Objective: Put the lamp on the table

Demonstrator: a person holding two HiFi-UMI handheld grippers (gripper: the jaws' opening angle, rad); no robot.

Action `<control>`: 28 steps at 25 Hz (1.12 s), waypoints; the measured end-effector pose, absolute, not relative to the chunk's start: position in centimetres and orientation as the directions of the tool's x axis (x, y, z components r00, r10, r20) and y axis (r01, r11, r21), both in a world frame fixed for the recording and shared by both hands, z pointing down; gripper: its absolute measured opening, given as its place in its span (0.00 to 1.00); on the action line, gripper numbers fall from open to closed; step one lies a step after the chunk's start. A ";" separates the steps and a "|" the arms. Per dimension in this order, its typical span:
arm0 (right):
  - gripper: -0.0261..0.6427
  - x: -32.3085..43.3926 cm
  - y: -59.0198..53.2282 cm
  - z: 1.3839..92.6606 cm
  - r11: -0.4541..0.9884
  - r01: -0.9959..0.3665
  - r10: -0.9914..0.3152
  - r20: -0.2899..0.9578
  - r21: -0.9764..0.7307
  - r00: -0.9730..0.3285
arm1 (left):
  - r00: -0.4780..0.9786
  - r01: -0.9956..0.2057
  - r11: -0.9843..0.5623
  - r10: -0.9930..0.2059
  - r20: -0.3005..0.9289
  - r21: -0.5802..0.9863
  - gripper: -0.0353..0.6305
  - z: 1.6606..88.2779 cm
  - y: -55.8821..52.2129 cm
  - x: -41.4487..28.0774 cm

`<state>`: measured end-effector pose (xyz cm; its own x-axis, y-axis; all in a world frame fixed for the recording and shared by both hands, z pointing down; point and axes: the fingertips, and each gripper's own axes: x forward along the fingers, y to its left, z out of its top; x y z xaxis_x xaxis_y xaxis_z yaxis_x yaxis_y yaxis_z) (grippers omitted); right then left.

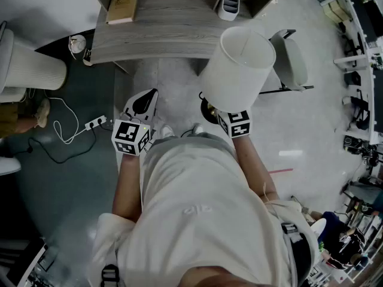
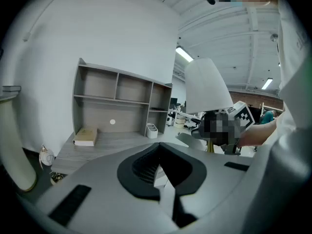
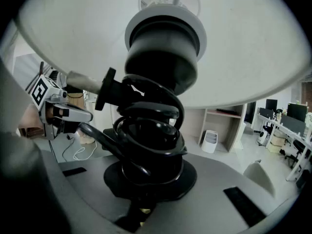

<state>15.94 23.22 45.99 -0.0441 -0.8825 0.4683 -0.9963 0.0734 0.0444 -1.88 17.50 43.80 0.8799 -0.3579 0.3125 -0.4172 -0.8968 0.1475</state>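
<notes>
The lamp (image 1: 236, 67) has a white drum shade, a black socket (image 3: 163, 48) and a black cord coiled round its thin stem. My right gripper (image 1: 222, 119) is shut on that stem just under the shade and holds the lamp upright in the air, in front of the grey wooden table (image 1: 173, 37). In the right gripper view the jaws (image 3: 141, 206) meet under the coiled cord, and the shade fills the top of the picture. My left gripper (image 1: 143, 102) hangs beside it at the left, shut and empty (image 2: 163, 179). The left gripper view also shows the shade (image 2: 207, 87).
On the table lie a tan book (image 1: 122, 8) and a white organizer (image 1: 229, 3), with shelves (image 2: 117, 91) behind them. A grey chair (image 1: 290, 58) stands at the right. On the floor at the left are a ribbed white lampshade (image 1: 30, 64) and a power strip (image 1: 96, 123) with its cable.
</notes>
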 end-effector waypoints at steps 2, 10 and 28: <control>0.11 15.2 22.6 45.9 0.069 -0.997 -0.880 0.474 0.046 -0.039 | 0.880 -0.416 -0.898 -0.357 0.315 0.146 0.07 43.7 16.8 -2.7; 0.11 12.1 19.4 46.1 0.051 -0.998 -0.878 0.478 0.042 -0.025 | 0.883 -0.408 -0.901 -0.349 0.315 0.146 0.07 43.8 13.9 -6.7; 0.11 8.9 9.0 47.7 0.121 -0.992 -0.869 0.487 0.030 -0.091 | 0.847 -0.482 -0.864 -0.418 0.330 0.143 0.07 44.9 6.8 -10.5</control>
